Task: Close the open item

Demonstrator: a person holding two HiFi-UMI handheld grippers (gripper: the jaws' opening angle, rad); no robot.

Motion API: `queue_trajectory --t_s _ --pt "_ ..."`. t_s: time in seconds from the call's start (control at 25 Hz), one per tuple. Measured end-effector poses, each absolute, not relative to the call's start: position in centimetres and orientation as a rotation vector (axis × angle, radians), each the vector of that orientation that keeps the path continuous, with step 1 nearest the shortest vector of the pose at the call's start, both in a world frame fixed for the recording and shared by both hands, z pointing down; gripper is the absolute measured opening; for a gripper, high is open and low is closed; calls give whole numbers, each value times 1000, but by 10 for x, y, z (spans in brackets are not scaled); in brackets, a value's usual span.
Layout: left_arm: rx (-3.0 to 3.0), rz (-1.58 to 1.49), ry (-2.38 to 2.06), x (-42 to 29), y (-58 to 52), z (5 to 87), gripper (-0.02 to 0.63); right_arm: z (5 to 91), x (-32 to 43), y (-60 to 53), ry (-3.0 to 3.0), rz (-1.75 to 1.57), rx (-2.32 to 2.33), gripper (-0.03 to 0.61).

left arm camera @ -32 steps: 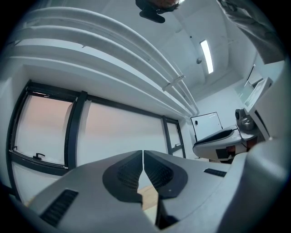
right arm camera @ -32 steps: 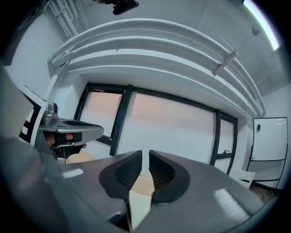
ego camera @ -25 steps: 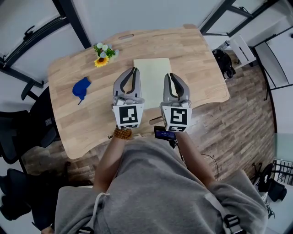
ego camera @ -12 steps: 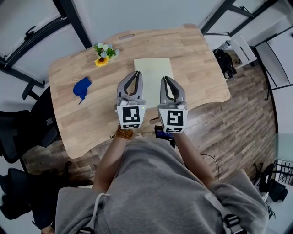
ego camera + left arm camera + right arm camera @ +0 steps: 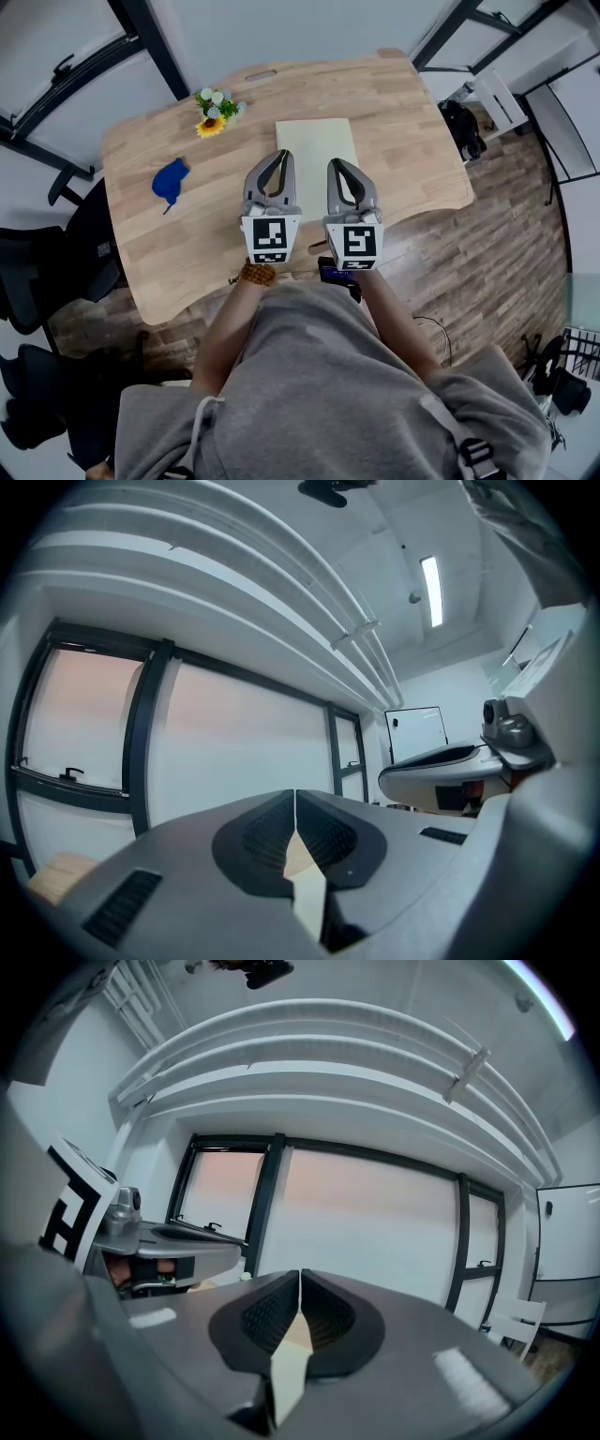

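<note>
Holds left gripper (image 5: 279,154) and right gripper (image 5: 335,163) side by side at frame centre, pointing toward the top edge. Has left jaws together, empty; has just been closing right jaws, nothing between

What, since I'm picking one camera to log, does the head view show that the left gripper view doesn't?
Only the head view: the blue object, the small flowers, the person's grey top. Only the left gripper view: tall windows, a ceiling light. Both: the left gripper, shut and empty, the right gripper, and some wooden table.
</note>
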State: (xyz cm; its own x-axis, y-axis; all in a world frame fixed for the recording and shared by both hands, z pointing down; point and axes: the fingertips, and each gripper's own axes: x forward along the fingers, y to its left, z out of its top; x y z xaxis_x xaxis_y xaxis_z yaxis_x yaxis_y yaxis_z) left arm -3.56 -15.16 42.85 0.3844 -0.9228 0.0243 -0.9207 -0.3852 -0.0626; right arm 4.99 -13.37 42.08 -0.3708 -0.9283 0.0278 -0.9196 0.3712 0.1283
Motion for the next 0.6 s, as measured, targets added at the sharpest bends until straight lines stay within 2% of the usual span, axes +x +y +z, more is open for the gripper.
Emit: queue_trajectory --t_s 0.6 --pt "-2616 -123 1706 -29 -147 445 12 434 54 -130 -2521 -117 1675 12"
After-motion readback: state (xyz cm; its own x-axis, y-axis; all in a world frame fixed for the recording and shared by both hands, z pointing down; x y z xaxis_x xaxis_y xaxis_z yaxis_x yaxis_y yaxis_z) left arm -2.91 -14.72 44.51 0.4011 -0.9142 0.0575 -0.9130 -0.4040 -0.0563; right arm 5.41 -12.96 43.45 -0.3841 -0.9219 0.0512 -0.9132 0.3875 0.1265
